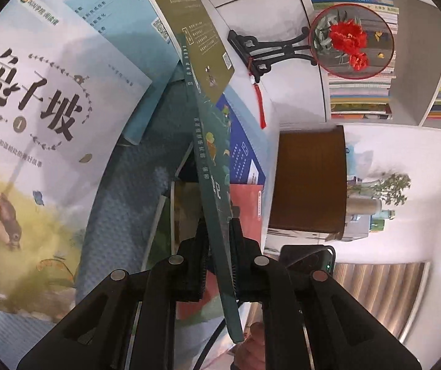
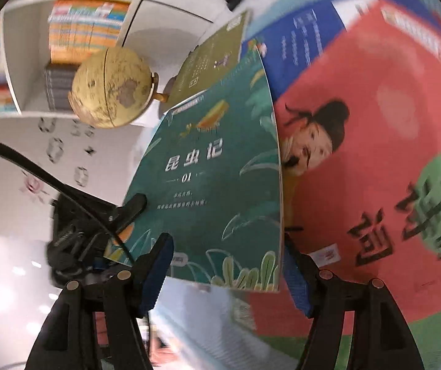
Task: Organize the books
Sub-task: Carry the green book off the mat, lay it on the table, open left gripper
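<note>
Starting at the left of your left wrist view, you see a pale picture book (image 1: 35,129) with large black characters and a bird on its cover, lying over light blue books (image 1: 121,21) and a blue textured mat (image 1: 128,203). Toward the middle, your left hand-held gripper (image 1: 219,259) is pinched tight on the dark green book (image 1: 212,203), which stands on edge between the black pads, spine toward the camera. An olive-green book (image 1: 195,27) sits just beyond it, with a blue book (image 1: 245,157) and a red book (image 1: 248,209) on its right side. Farther right stand a brown wooden box (image 1: 310,178), a round fan with red flowers (image 1: 351,40) on a black stand, and shelves packed with books (image 1: 359,92).

In your right wrist view, a yellowed globe (image 2: 111,88) stands at the left before more shelves. A black finger (image 2: 129,208) of the left hand-held gripper presses on the green book's (image 2: 217,185) cover. Your right hand-held gripper (image 2: 223,274) is spread, its blue pads on either side of the cover's lower edge, not pressing it. To the right lies the red book (image 2: 374,141) showing a figure in a black hat, blurred.
</note>
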Available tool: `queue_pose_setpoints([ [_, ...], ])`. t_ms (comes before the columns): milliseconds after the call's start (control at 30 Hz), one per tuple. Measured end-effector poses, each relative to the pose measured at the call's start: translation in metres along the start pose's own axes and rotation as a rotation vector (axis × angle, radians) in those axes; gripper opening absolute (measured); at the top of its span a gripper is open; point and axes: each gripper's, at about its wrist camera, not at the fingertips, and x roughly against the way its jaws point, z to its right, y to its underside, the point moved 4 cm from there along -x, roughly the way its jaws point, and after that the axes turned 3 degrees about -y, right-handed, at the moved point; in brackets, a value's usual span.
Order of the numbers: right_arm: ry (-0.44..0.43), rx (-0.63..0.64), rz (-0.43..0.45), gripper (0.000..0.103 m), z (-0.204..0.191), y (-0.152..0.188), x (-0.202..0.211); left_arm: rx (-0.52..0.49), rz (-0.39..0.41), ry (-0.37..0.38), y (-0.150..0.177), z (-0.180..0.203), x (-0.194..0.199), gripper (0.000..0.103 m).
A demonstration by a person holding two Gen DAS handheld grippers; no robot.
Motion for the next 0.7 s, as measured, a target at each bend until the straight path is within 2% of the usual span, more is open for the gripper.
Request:
queue_pose_setpoints([
  [33,-0.017,-0.015,0.000,0.066,0.000,-0.001,-0.001,-0.003,0.001,-0.011,0.000,0.000,0.000,0.009],
  [100,-0.018,-0.019,0.025,0.058,0.000,-0.003,0.000,0.003,0.001,-0.020,-0.002,-0.002,0.001,0.009],
  [167,-0.015,-0.023,0.034,0.039,-0.001,-0.005,0.000,0.006,0.001,-0.029,-0.003,-0.006,0.002,0.009],
  [267,-0.006,-0.016,0.037,0.027,-0.001,-0.007,0.002,-0.008,0.005,-0.067,-0.004,-0.009,0.002,0.009],
  [367,0.103,0.076,0.053,0.020,-0.010,-0.005,-0.001,-0.121,0.029,-0.213,0.000,-0.003,0.000,0.009],
  [500,0.330,0.302,0.066,0.017,-0.036,0.006,-0.009,-0.356,0.078,-0.417,0.014,0.021,-0.006,0.010],
  [567,0.454,0.452,0.071,0.017,-0.053,0.018,-0.013,-0.439,0.098,-0.464,0.023,0.031,-0.005,0.010],
  [633,0.503,0.536,0.071,0.017,-0.061,0.029,-0.012,-0.470,0.111,-0.474,0.029,0.033,-0.001,0.010],
  [700,0.519,0.589,0.067,0.018,-0.068,0.040,-0.010,-0.467,0.117,-0.448,0.034,0.029,0.009,0.010],
])
